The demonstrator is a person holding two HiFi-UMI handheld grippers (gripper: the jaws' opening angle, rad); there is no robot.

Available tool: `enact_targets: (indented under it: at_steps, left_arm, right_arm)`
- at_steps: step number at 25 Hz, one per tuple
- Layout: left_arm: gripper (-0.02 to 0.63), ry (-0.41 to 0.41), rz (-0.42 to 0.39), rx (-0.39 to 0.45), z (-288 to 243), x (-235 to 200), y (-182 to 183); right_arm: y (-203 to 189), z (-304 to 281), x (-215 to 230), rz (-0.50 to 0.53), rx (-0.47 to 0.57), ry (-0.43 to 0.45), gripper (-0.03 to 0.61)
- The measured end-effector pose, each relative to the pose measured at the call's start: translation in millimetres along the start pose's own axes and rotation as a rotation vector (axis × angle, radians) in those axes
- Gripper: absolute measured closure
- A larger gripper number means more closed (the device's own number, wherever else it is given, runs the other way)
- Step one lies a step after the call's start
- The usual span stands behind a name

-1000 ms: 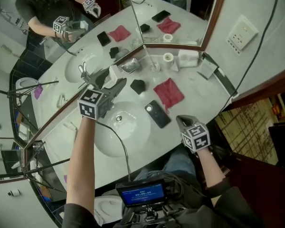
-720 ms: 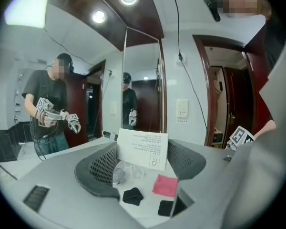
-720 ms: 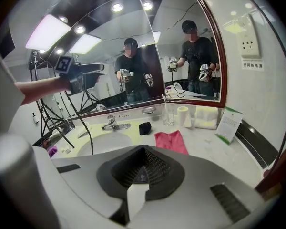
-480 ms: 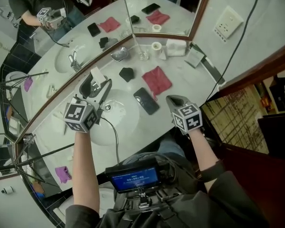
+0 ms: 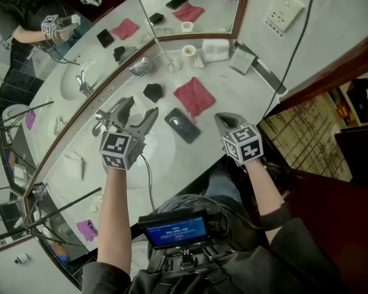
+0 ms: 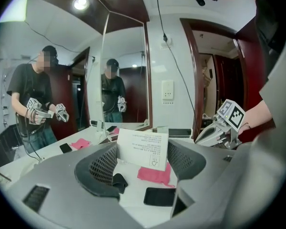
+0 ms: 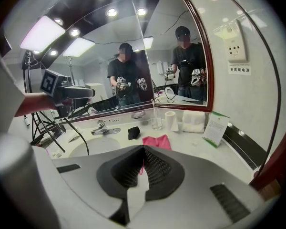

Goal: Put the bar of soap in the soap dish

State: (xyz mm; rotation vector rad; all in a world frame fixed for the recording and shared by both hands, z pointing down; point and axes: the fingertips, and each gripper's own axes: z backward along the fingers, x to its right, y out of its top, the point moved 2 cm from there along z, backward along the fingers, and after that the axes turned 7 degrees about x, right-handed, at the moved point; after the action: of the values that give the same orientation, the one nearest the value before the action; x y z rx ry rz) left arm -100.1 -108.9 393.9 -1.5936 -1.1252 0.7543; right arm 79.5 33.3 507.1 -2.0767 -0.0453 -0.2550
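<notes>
Soap (image 6: 144,150) is picked up but not yet delivered, so the task looks to be about halfway done.

The tabletop (image 5: 236,94) stretches out ahead of both your hand-held grippers. The sink (image 7: 91,147) lies roughly beneath the left one and off to the left of the right one. A red cloth (image 5: 193,95) and a phone (image 5: 183,126) lie ahead of your left hand-held gripper (image 5: 140,111), to its right, in the space between the two tools.

That left hand-held gripper hangs over the tabletop, and its jaws are spread wide around a white printed packet. I take the packet to be the wrapped bar. It stands upright between the pads and appears to be pinched on both sides.

Your right hand-held gripper (image 5: 224,122) is nearer to you and well apart from the dish. Its jaws are pressed together with nothing in them, so it has no part in this step.

The dish (image 5: 141,67) is the small metal tray against the mirror's foot. It sits ahead of the left hand-held gripper, beyond the tips of its jaws. From here I cannot tell whether anything lies in it.

What is left for you is to carry the packet forward to the dish, lower it in, and let the jaws open off it. Approach slowly, because the dish sits close under the mirror frame.
</notes>
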Motion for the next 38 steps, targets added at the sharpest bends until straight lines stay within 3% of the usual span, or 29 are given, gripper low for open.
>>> enact_targets:
  at_steps: [11,20,26,38]
  left_arm:
    - [0.282,-0.089,-0.083,-0.223,-75.1,11.1,-63.3]
    - [0.282,-0.263,-0.254,-0.363,-143.6,61.0,-107.5]
    - [0.282,-0.379,-0.313,-0.442,-184.0,97.1,-144.1]
    - [0.282,-0.398,-0.381,-0.609,-242.4,103.9,-202.9]
  right_arm:
    - [-17.6,-7.3,7.0,-0.041,-0.011,-0.009,0.569]
    - [-56.1,-24.3,8.3,-0.101,-0.044,-0.019,0.569]
    - [-74.4,-14.0,18.3,-0.153,-0.054,-0.054,0.569]
    - [-91.7,-3.4,42.4,-0.221,-0.061,-0.090,0.569]
